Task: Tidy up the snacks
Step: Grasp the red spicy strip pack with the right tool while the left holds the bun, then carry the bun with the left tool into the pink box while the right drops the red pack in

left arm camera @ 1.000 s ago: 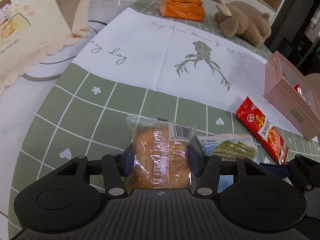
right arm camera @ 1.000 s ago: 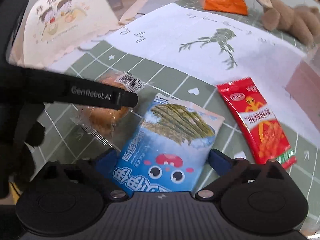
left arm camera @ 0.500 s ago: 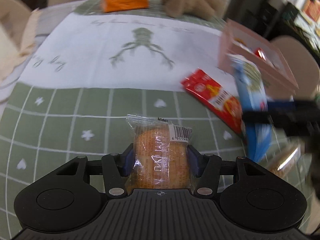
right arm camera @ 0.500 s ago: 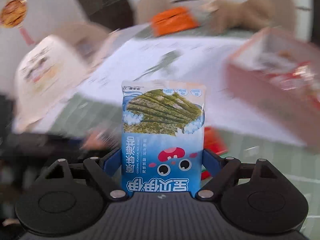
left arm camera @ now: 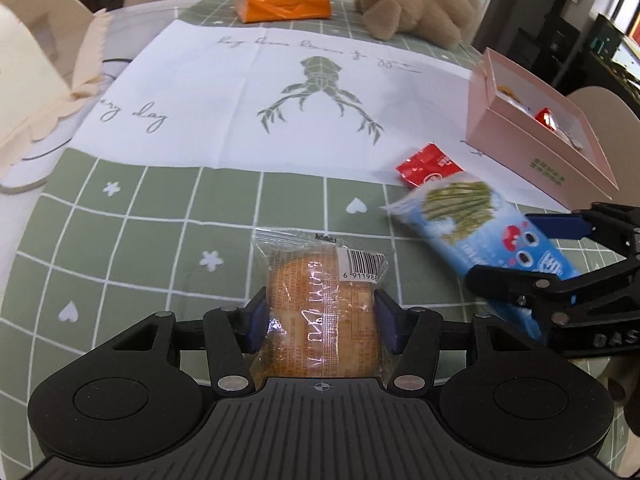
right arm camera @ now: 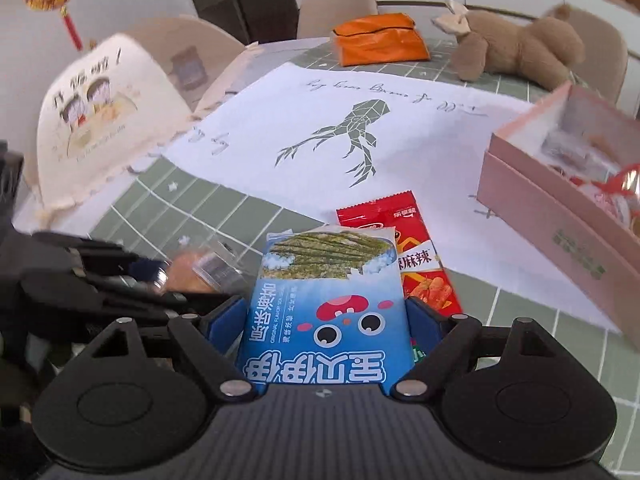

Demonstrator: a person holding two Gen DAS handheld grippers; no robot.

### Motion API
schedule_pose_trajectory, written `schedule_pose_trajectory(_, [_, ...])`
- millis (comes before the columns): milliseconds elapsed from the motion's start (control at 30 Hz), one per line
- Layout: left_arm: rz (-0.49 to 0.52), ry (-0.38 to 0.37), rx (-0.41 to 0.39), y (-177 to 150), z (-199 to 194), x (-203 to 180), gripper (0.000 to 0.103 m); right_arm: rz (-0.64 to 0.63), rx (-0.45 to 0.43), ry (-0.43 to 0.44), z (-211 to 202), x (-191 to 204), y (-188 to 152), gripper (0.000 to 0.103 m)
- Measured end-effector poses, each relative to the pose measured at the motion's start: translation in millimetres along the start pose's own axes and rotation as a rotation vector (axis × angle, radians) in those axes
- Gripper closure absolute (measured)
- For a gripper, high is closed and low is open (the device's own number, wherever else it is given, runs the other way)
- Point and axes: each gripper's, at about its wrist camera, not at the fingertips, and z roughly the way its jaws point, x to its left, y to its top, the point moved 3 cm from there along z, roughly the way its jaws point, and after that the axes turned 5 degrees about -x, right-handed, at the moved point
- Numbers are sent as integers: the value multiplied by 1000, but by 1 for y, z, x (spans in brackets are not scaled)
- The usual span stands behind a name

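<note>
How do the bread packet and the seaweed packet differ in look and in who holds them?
The bread packet has a clear wrapper that shows the golden bun and a barcode; the seaweed packet is opaque blue with a cartoon face. The bread packet looks plump and rounded, the seaweed packet flat. The bread packet sits in the left tongs, the seaweed packet in the right tongs. Both are sealed snacks, each clamped between blue pads above the green tablecloth.

L tool (left arm camera: 320, 320) & R tool (right arm camera: 326, 324) side by side, tilted down, both clamped on packets.
</note>
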Motion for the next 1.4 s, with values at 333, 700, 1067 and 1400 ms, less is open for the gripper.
schedule_pose_trajectory(333, [24, 19, -4, 0, 1, -5, 43, 298, -53, 46, -31, -55, -2, 17])
schedule_pose_trajectory(700, [49, 34, -14, -2, 2, -10, 43, -47, 14, -201, 9, -37, -11, 19])
schedule_pose_trajectory(1067, [66, 52, -25, -6, 2, -9, 42, -88, 28, -167, 41, -24, 20, 57])
schedule_pose_trajectory(1400, [124, 57, -15, -6, 4, -14, 42, 84, -70, -192, -46, -64, 7, 59])
